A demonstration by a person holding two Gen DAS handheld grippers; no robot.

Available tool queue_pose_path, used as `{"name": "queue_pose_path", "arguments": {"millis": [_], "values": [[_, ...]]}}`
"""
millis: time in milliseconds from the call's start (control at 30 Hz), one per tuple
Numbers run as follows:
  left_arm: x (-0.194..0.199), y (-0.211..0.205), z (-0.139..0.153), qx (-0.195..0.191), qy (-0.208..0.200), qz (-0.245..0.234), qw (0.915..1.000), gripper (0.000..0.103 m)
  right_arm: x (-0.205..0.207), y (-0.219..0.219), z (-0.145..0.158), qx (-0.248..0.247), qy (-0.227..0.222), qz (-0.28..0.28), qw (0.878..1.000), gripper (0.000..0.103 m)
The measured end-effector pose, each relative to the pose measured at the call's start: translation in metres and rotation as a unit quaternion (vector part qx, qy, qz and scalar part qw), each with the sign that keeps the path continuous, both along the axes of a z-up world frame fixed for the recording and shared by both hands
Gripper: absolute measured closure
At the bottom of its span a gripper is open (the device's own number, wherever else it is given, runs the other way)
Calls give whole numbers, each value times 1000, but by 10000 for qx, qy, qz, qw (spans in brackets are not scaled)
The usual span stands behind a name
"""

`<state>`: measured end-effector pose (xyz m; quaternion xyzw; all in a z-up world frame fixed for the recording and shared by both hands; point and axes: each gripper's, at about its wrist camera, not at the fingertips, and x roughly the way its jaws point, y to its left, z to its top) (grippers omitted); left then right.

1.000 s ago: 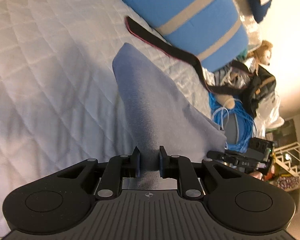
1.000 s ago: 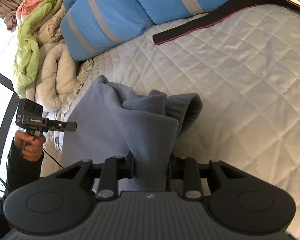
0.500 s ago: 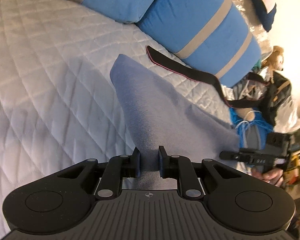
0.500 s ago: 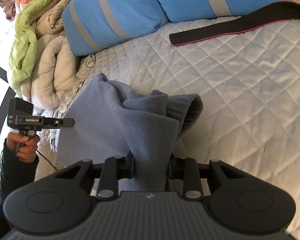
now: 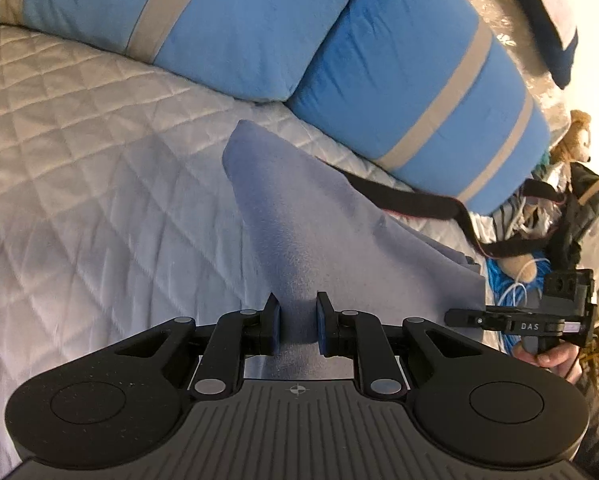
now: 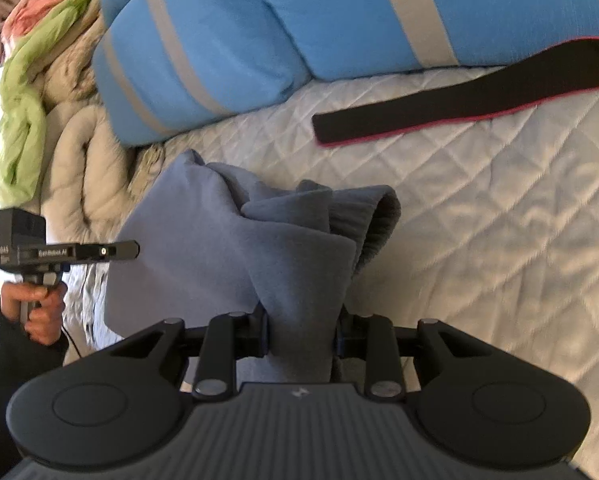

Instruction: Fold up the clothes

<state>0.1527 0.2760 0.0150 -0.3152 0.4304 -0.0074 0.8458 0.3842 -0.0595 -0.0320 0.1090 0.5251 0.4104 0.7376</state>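
Jaws of the left gripper (image 5: 298, 322) pinch a thin fold of the grey fleece garment (image 5: 299, 216); jaws of the right gripper (image 6: 301, 330) clamp a thick bunched fold. Garment hangs stretched between both, above the white quilted bed (image 6: 479, 200), near blue striped pillows (image 6: 227, 36) and a black strap (image 6: 439, 116).

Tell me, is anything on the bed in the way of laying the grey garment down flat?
Maybe the black strap. It lies on the quilt just beyond the garment, in front of the blue pillows. The nearer quilt looks bare.
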Motion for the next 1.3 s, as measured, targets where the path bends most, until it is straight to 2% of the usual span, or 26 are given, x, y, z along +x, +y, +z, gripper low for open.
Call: {"name": "queue_pose_path", "arguments": {"millis": [167,367,433,467,500,567,633,700,767,833,933,1067,1200,1300], "values": [[21,14,-13,10,105,91,9999,87,28,12,-10,-45,58,-45,10000,73],[37,21,-44,91,319,107,9994,85,51,22,-30,-141,225,-99,9996,73],[38,23,-54,116,342,141,9992,76,56,22,-40,-174,329,-179,9991,66],[36,25,-56,65,343,186,9992,67,57,21,-41,-217,309,-231,9990,49],[33,29,-56,-23,330,251,9991,63,57,19,-42,-281,245,-283,9989,37],[27,37,-55,-158,296,399,9986,52,53,16,-33,-384,-150,-319,9986,29],[19,42,-46,68,169,679,9975,48,46,13,-21,-446,-609,-354,9965,28],[13,40,-34,435,-70,918,9948,48,35,13,-6,-488,-1166,-416,9911,28],[10,33,-20,870,-381,1088,9895,47,19,18,9,-659,-1969,-441,9772,28],[10,23,-9,1166,-629,1162,9843,47,0,24,18,-565,-2570,-321,9642,28],[14,9,1,1387,-970,1271,9774,47,-19,39,19,-315,-2827,169,9586,29],[40,-12,3,1801,-1129,1237,9693,46,-30,63,8,-459,-3189,418,9457,30],[76,-26,-15,2065,-984,906,9693,46,-11,71,-9,-533,-2928,71,9547,32],[97,-27,-39,2299,-728,657,9683,46,2,70,-19,-526,-2708,-250,9609,39]]}}
